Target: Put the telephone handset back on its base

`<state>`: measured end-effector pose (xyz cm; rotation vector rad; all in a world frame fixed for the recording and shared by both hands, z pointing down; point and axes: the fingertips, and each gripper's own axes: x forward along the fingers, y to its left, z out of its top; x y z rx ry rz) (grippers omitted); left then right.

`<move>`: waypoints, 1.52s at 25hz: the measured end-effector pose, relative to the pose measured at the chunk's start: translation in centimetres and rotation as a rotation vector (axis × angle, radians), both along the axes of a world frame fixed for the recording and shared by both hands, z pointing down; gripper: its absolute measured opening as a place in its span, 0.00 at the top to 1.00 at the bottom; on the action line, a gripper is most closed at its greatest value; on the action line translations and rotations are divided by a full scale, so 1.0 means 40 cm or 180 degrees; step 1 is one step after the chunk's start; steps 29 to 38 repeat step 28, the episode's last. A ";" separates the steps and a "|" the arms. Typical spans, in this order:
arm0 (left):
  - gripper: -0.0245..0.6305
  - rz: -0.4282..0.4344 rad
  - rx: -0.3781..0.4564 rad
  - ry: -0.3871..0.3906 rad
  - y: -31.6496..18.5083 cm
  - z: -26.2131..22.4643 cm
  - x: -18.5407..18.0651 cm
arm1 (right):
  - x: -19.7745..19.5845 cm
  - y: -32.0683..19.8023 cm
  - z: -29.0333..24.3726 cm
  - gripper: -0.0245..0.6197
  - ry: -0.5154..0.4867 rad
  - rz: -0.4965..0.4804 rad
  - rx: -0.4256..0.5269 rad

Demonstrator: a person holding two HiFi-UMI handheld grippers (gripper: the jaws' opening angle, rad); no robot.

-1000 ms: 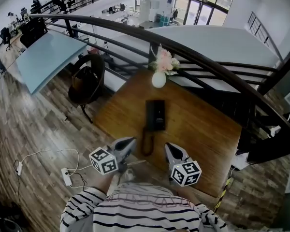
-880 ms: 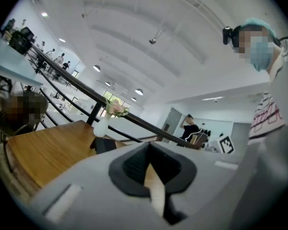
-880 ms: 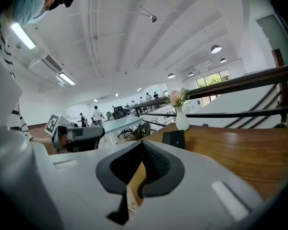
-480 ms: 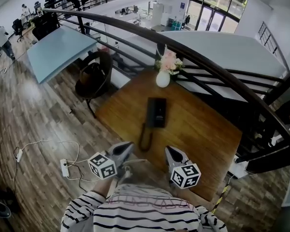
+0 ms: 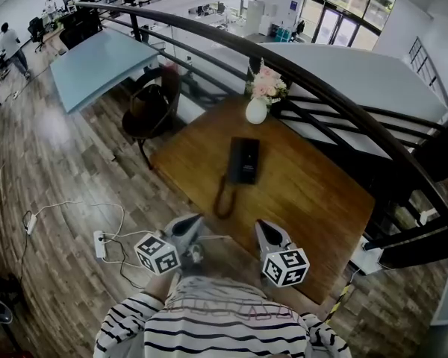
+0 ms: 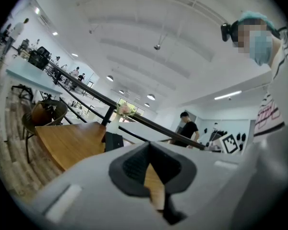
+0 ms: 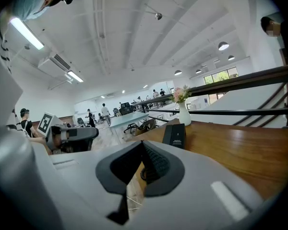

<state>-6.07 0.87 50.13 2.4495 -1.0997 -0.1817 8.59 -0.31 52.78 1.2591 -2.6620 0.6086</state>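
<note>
The telephone [image 5: 244, 160] was seen at frame centre on the tabletop [image 5: 313, 192], handset seating could not be told, and the left tongs [image 5: 196, 218] and right tongs [image 5: 261, 227] were held closed and empty at lower centre, well apart from it.

- The table [image 5: 313, 200] lies bare to the right of the telephone [image 5: 244, 160], leaving open room on that side
- The cord [image 5: 224, 200] loops over the wood from the telephone toward the near edge, across the straight way in
- A vase [image 5: 256, 110] of flowers stands near the telephone at the far edge
- The railing [image 5: 336, 95] runs close behind the far edge and closes that side
- A chair [image 5: 153, 107] stands off the table's far left corner
</note>
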 end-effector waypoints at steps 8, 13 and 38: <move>0.96 -0.0023 -0.0014 0.0002 0.062 0.009 0.034 | 0.039 0.057 0.012 0.96 0.0023 0.0021 0.0012; 0.96 0.0001 -0.0032 0.0008 0.065 0.019 0.030 | 0.034 0.062 0.024 0.96 0.0041 0.0043 0.0004; 0.96 0.0065 -0.0064 0.0006 0.086 0.013 0.091 | 0.089 0.081 0.015 0.96 0.0033 0.0103 0.0007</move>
